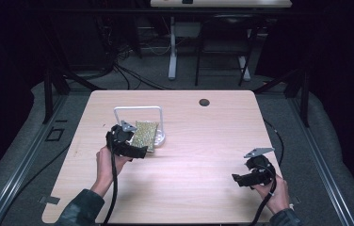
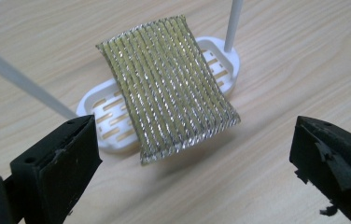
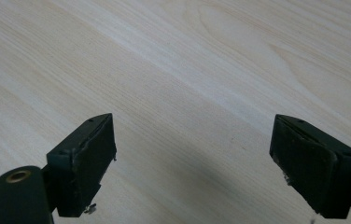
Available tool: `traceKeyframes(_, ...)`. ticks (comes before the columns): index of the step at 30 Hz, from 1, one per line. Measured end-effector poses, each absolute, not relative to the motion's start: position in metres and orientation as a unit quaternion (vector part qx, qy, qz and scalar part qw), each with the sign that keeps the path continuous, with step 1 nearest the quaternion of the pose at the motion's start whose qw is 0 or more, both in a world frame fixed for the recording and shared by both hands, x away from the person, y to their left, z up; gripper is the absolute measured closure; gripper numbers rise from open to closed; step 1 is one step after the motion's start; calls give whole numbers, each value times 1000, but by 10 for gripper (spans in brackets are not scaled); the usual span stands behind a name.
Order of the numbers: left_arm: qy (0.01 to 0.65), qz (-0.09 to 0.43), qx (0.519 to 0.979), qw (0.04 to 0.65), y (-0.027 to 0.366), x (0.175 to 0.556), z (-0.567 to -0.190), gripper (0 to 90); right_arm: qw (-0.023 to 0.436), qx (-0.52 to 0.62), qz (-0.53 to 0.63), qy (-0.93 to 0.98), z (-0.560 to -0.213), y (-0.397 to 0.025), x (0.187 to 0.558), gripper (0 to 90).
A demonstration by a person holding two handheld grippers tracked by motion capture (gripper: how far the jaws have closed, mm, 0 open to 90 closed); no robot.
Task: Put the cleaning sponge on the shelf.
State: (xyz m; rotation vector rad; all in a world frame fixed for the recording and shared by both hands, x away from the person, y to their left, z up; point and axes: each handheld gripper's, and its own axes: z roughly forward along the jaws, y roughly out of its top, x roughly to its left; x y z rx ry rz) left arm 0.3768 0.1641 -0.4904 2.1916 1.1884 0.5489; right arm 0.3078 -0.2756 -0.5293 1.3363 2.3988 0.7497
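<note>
A yellow sponge with silver mesh (image 2: pixel 169 88) lies tilted across a white slotted soap tray (image 2: pixel 103 119), its near end overhanging the tray above the wood. In the high view the sponge (image 1: pixel 145 134) rests on the tray (image 1: pixel 159 137) under a white wire hoop (image 1: pixel 137 109). My left gripper (image 1: pixel 135 149) is open just short of the sponge's near edge, jaws wide on either side in the left gripper view (image 2: pixel 197 158). My right gripper (image 1: pixel 237 179) is open near the table's front right, over bare wood (image 3: pixel 192 158).
The light wooden table (image 1: pixel 189 155) has a dark round hole (image 1: pixel 204 102) near its far edge. White hoop rods (image 2: pixel 232 23) rise from the tray on both sides of the sponge. Desk legs and cables stand on the floor beyond the table.
</note>
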Motion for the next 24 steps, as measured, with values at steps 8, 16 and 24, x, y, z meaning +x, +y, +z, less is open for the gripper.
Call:
traceKeyframes(8,457,198,820,282,186,360,-492,3,150,463,260,834,-530,-275,308,137)
traceKeyframes(16,473,189,814,277,213,342,-501,0,149,465,259,834,-530,-274,308,137)
traceKeyframes(24,487,183,813,260,235,326,-515,0,151,465,255,834,-532,-274,308,138)
